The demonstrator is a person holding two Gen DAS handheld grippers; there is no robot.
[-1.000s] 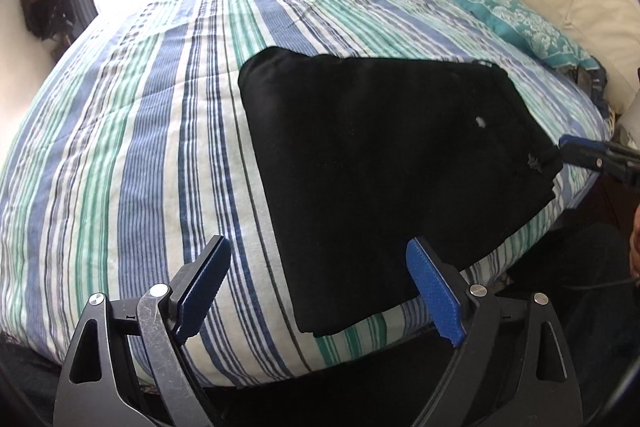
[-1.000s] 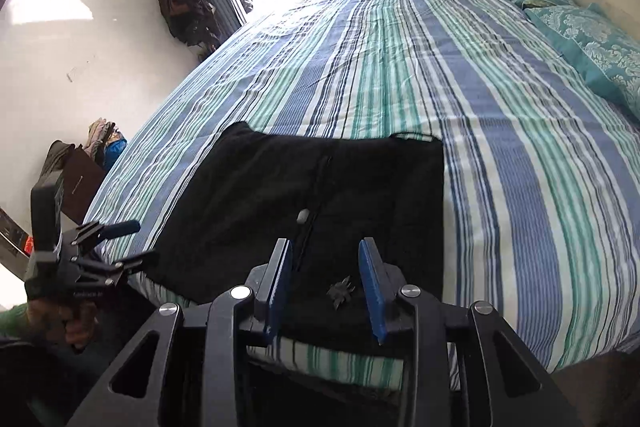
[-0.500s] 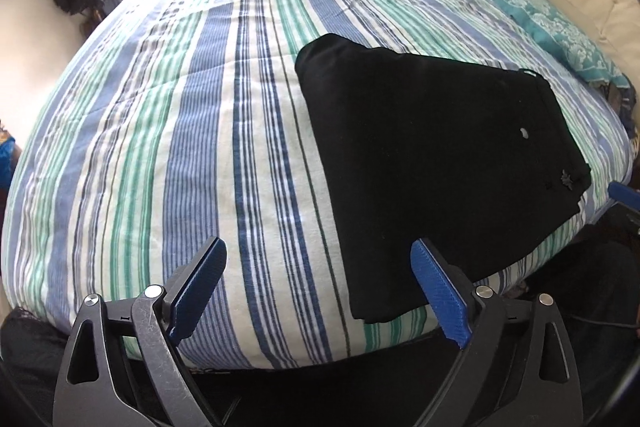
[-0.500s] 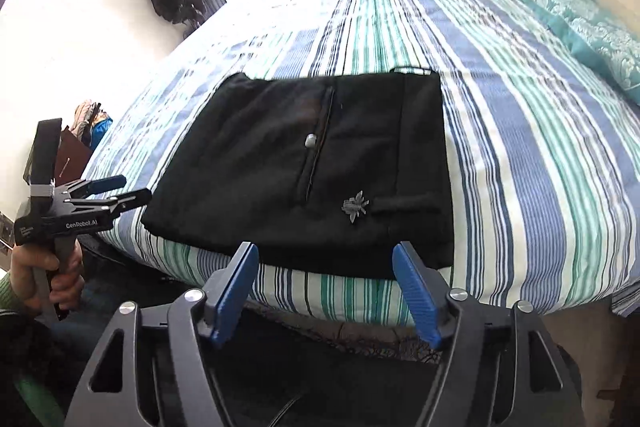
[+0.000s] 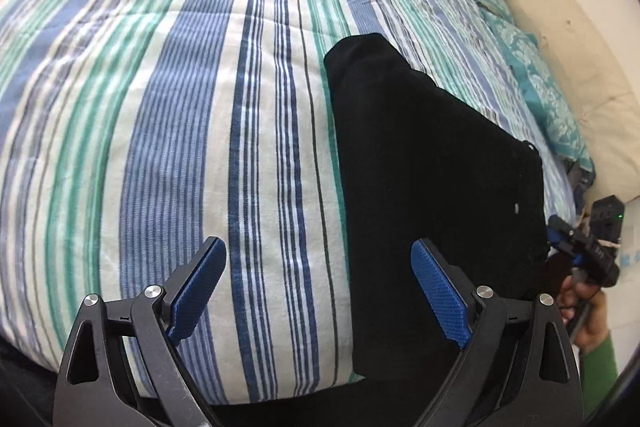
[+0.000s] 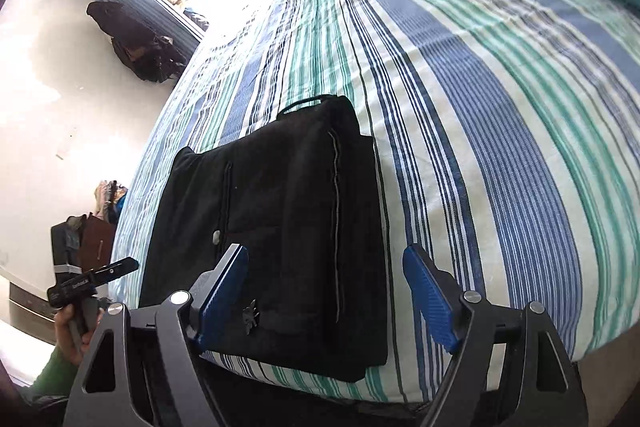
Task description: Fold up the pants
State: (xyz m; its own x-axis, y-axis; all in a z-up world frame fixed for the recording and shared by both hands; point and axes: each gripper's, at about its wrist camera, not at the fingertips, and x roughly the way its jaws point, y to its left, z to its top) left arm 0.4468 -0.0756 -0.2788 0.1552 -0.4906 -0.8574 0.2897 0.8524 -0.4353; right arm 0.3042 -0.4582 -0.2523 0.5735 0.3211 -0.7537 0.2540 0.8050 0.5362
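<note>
Striped bed (image 5: 200, 115) bore folded black pants (image 6: 280, 211). Left gripper (image 5: 318, 301) fingers apart, empty; right gripper (image 6: 326, 301) opening, empty. Risk: pinching bedsheet along with pants.

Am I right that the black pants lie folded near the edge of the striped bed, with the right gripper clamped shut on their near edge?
Not quite: the right gripper is not clamped on anything. The right wrist view shows its jaws opening, wide apart above the black pants, its pads clear of the cloth. The rest holds: the pants lie folded near the edge of the striped bed.
</note>
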